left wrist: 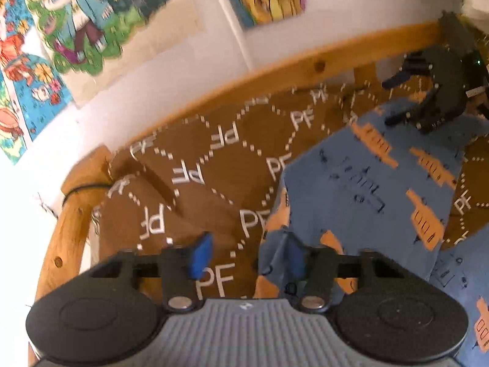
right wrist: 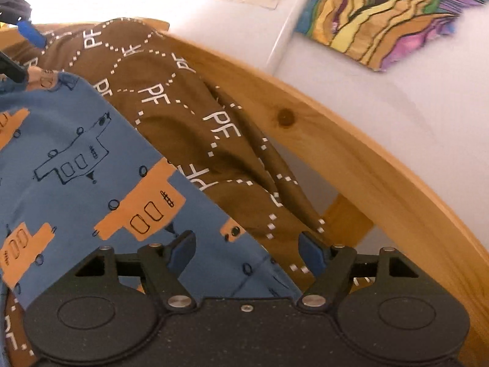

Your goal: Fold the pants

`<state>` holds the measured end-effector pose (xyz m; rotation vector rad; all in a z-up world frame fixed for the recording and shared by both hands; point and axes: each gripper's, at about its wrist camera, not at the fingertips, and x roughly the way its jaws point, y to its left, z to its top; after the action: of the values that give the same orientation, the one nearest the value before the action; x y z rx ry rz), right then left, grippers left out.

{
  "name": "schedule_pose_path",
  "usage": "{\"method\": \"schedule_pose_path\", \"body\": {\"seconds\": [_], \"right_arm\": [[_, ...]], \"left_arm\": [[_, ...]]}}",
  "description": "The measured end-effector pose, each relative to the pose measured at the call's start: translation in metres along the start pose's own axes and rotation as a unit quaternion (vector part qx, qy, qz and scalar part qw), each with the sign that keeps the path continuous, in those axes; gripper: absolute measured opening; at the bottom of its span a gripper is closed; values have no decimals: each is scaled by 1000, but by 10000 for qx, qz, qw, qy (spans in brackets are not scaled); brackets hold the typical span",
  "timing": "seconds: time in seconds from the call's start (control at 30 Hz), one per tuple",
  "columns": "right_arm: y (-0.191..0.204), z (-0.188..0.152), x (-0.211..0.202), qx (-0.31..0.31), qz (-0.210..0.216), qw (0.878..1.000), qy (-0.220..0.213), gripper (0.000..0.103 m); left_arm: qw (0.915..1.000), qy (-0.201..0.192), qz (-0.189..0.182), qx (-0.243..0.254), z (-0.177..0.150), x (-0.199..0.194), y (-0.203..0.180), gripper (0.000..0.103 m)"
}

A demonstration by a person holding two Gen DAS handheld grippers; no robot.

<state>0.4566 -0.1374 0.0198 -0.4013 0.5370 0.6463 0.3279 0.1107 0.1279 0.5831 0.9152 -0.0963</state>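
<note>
Pants (left wrist: 366, 183) lay on the brown PF-print bedspread (left wrist: 214, 159), blue w/ orange boat shapes, spread toward the wooden bed rail (left wrist: 275, 70). From the right wrist cam the same fabric ran diagonally, its edge right under my right gripper (right wrist: 247, 252).

Left gripper (left wrist: 247, 257): jaws partway apart, not clamped. The pants' edge bunched up by the right-hand blue pad (left wrist: 295, 258), the other pad over bare bedspread. Looked to me like cloth was at the jaw but not pinched.

Right gripper: jaws wide, nothing gripped, pants edge and bedspread both showing in the gap between pads.

My read: both hands were btwn grabs, so the step was to re-take an edge for a fold. To do it well I'd want each gripper to bite only the pants, not the bedspread underneath, as the two lay flush and the spread was rumpled near the rail. Approach low along the edge, catch both layers of the leg, close fully before lifting. Keep both hands level so the fold line stays straight.
</note>
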Motion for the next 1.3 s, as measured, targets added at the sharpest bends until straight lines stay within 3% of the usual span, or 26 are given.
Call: {"method": "schedule_pose_path", "body": {"seconds": [0.07, 0.17, 0.3, 0.4, 0.47, 0.53, 0.7, 0.9, 1.1, 1.2, 1.3], "right_arm": [[1, 4, 11, -48, 35, 9999, 159, 63], [-2, 5, 20, -44, 233, 9992, 331, 60], [-14, 6, 29, 253, 550, 9970, 490, 58], [-16, 6, 30, 379, 715, 9952, 547, 38], [-15, 6, 28, 420, 702, 9951, 557, 13], [-14, 4, 19, 534, 636, 9953, 503, 3], [2, -2, -23, 708, 271, 9971, -27, 1], [26, -32, -120, 955, -290, 9913, -853, 1], [76, -68, -218, 816, -553, 9879, -1197, 1], [108, -91, -247, 737, -557, 9898, -1082, 1], [141, -116, -266, 699, -478, 9928, -848, 1]], "left_arm": [[9997, 199, -66, 87, 2, 7, -3, 20], [9990, 367, -51, 255, 3, 12, -10, 9], [9991, 418, 27, -120, 2, 13, -4, 5], [9988, 380, 160, -257, 2, 13, 0, 3], [9986, 340, 269, -313, 2, 11, 2, 2], [9983, 312, 321, -384, 3, 8, 2, 2], [9982, 13, 597, -54, -2, -3, -12, 2], [9925, -939, 603, 497, -24, -45, -28, 2], [9710, -1628, 704, 1602, -67, -101, -67, 2], [9596, -1720, 517, 2165, -97, -123, -91, 2], [9542, -1560, 293, 2535, -130, -134, -109, 2]]}}
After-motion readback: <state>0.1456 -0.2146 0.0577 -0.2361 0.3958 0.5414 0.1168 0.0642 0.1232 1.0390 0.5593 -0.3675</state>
